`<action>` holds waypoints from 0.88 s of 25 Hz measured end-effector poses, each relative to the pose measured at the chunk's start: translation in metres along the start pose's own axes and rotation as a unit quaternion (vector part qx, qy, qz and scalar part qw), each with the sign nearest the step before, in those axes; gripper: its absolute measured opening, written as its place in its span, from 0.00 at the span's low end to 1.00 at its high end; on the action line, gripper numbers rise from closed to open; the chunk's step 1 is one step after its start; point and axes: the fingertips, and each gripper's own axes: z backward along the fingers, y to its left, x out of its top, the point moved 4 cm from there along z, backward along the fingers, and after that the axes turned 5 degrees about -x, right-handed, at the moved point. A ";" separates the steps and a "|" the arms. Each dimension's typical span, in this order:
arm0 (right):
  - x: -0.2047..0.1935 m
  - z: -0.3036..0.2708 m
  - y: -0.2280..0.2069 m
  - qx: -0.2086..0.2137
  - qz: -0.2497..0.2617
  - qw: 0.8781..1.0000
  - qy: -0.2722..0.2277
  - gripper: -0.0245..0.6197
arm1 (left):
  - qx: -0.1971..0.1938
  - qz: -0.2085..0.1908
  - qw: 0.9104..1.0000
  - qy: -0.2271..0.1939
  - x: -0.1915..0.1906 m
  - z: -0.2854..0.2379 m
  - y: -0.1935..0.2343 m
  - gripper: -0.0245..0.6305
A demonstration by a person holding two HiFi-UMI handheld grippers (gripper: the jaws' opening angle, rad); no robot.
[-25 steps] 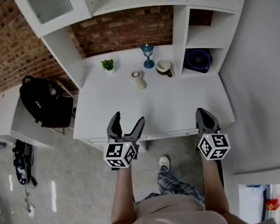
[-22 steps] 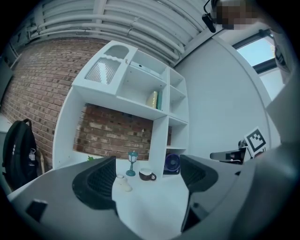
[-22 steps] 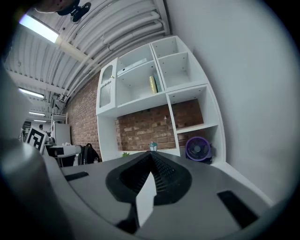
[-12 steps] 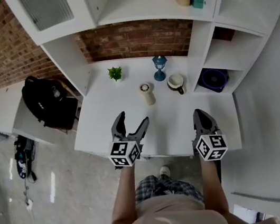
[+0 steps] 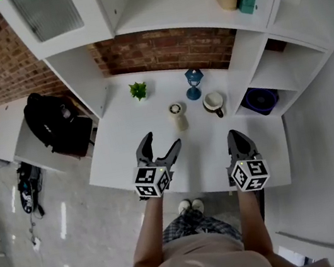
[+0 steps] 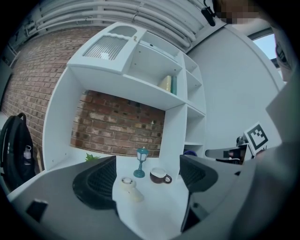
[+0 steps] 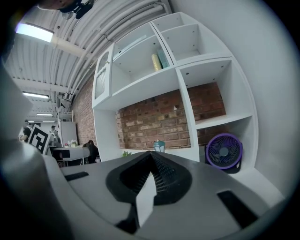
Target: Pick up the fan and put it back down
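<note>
Fan (image 7: 223, 151), at frame right: probably light, stiff plastic; grip its rim. Left gripper (image 5: 160, 140) spread, right gripper (image 5: 236, 135) pressed together, both empty.

The desk (image 5: 202, 149) and shelving (image 5: 184, 11) look smooth, matt white. The wall (image 5: 165, 50) is rough red brick. The fan (image 7: 223, 151) looks like purple plastic. The left gripper (image 6: 145, 176) and right gripper (image 7: 151, 159) have matt dark plastic jaws with grid-textured inner faces. The backpack (image 5: 50, 124) is black cloth, and the floor (image 5: 77, 241) is glossy.

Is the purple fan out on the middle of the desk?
No, the purple fan stands inside the bottom shelf compartment at the right.
</note>
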 end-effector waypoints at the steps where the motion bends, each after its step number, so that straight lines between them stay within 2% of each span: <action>1: -0.001 -0.005 0.001 0.002 0.000 1.000 0.002 0.06 | 0.001 0.001 1.000 0.004 -0.001 -0.005 0.002 0.66; 11: -0.011 -0.078 0.009 0.033 0.009 0.999 0.025 0.06 | 0.024 0.016 0.999 0.042 -0.021 -0.073 0.029 0.66; 17: -0.034 -0.132 0.010 0.052 0.025 0.997 0.054 0.06 | 0.056 0.037 0.995 0.077 -0.053 -0.120 0.051 0.66; 22: -0.063 -0.166 0.005 0.063 0.037 0.994 0.086 0.06 | 0.088 0.059 0.987 0.120 -0.092 -0.150 0.068 0.66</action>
